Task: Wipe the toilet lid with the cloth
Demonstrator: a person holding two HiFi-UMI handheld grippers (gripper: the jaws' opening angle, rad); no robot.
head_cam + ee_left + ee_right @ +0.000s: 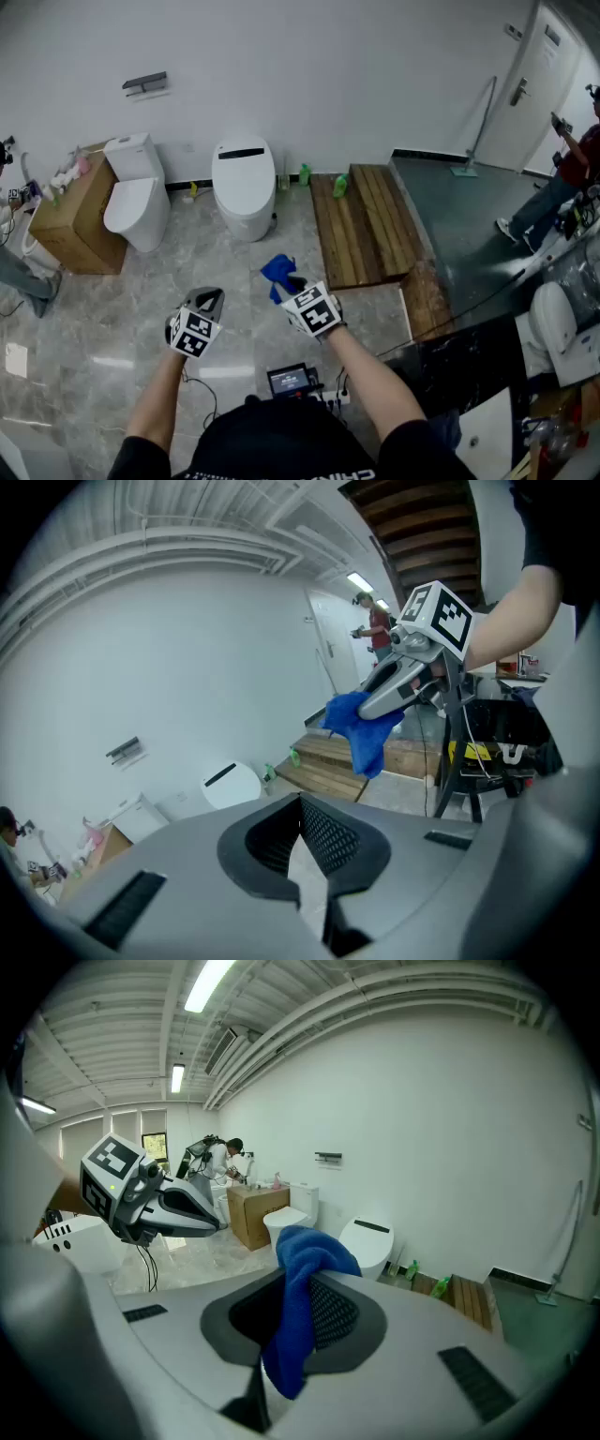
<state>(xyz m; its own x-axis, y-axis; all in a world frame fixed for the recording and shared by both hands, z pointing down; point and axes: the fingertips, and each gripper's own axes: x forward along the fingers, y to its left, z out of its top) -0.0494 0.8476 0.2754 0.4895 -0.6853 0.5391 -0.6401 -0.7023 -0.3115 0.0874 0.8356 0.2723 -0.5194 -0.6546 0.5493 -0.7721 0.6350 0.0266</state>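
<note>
A white toilet with its lid (pixel 244 173) down stands against the back wall; it also shows as a toilet lid (pixel 370 1239) in the right gripper view and as a toilet lid (pixel 232 785) in the left gripper view. My right gripper (pixel 289 281) is shut on a blue cloth (pixel 278 271), which hangs bunched between its jaws (pixel 302 1302). It hovers over the floor, well short of the toilet. My left gripper (pixel 210 299) is beside it on the left, shut with nothing in its jaws (pixel 302 803). The left gripper view shows the right gripper (pixel 394 691) with the blue cloth (pixel 361 728) dangling.
A second white toilet (pixel 136 202) and a cardboard box (pixel 70 220) stand at the left. A wooden platform (pixel 366 220) with green bottles (pixel 340 186) lies right of the toilet. A person (pixel 562 178) stands near the door. A small screen device (pixel 291 380) sits on the floor by my feet.
</note>
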